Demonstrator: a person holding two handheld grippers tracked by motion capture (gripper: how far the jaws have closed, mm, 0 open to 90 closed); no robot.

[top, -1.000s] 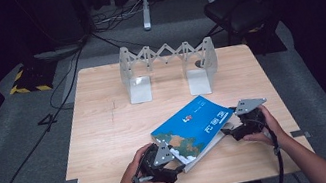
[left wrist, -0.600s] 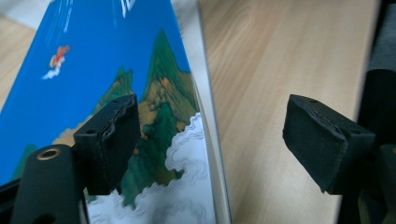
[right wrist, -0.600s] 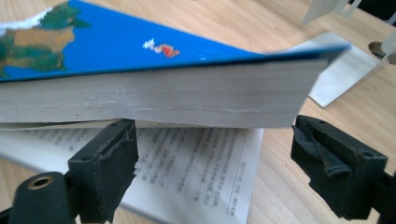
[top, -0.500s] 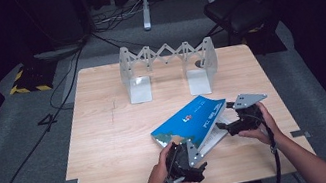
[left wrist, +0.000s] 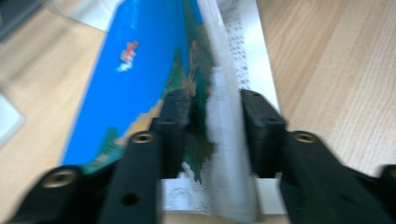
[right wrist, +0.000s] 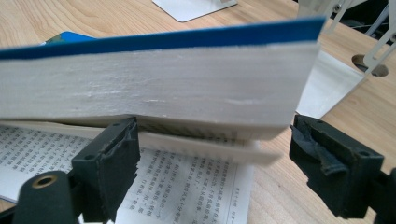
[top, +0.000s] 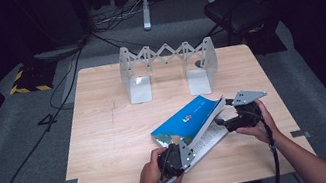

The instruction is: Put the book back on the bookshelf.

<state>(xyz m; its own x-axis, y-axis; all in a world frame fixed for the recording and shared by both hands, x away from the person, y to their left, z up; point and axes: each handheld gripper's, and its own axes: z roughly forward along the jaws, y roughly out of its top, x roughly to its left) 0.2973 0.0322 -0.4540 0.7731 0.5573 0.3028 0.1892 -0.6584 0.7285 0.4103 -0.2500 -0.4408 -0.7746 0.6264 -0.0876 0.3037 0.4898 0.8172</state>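
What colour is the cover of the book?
Bright blue, with a greenish picture along one end; the book cover shows best in the left gripper view.

There was one book (top: 191,119), one folding metal bookend rack (top: 167,68), two grippers, left (top: 175,156) and right (top: 229,121), on one table (top: 110,146).

A: We note book (top: 191,117): glossy blue cover, matt white paper pages, edges slightly rough.

B: Agreed. Table (top: 109,141): pale wood, smooth, matt. Bookend rack (top: 166,65): grey sheet metal, dull sheen. Gripper pads (right wrist: 116,163): black matt plastic, worn.
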